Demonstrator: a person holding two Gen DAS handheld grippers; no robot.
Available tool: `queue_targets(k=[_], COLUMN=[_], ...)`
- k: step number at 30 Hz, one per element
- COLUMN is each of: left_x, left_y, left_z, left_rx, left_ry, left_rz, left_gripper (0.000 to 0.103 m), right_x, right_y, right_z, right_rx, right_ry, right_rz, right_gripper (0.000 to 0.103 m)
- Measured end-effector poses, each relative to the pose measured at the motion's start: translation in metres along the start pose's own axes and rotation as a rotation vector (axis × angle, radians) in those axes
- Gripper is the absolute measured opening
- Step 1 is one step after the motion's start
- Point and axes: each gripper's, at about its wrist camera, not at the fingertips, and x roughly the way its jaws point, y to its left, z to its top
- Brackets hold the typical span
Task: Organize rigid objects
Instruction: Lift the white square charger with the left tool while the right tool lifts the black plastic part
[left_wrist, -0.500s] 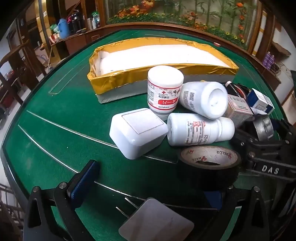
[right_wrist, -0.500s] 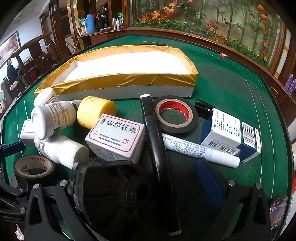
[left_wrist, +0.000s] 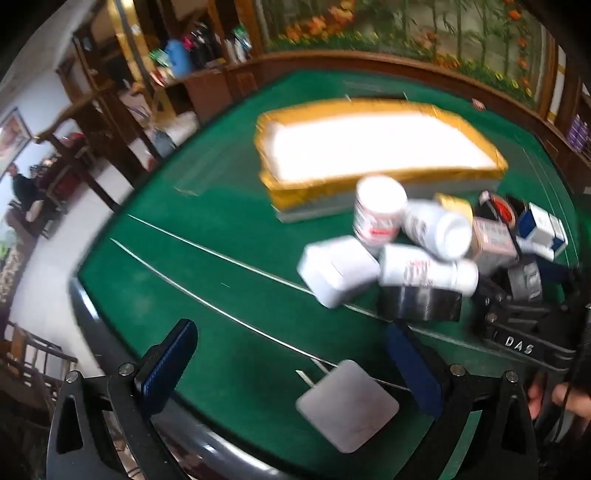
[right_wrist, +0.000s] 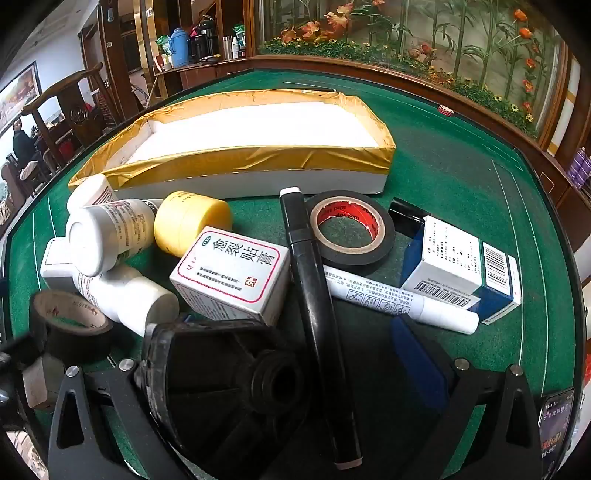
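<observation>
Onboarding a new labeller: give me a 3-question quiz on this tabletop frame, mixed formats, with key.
1. True or false: the gold-rimmed tray already holds an item.
2. The long black marker lies partly over which item? A) white marker B) yellow jar C) blue-and-white box
3. Fill in: the red-cored tape roll lies ___ on the felt.

Key: 1 false; 2 A; 3 flat.

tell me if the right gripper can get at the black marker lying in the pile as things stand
Probably yes. The right gripper is open and the black marker lies on top between its fingers, uncovered. The black spool crowds its left side and may get nudged.
</observation>
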Motion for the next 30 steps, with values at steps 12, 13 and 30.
queue_targets(k=[12, 13, 30], left_x=[-0.036, -0.038, -0.043], left_y=[-0.002, -0.003, 0.011], left_z=[-0.008, -0.007, -0.026], left_rx=[-0.002, -0.001, -0.052], left_ry=[-0.051, -0.049, 0.006], left_rz=[0.007, 0.005, -0.003], left_gripper=[0.103, 0.103, 0.103], right_x=[-0.059, -0.065, -0.093], right_y=[-0.019, -0.019, -0.012], right_z=[-0.022, -0.019, -0.027], right_rx=[-0.053, -0.051, -0.083], right_ry=[0.017, 0.004, -0.042], right_rz=[0.124, 0.127, 0.159], right_gripper=[0.103, 0.103, 0.103])
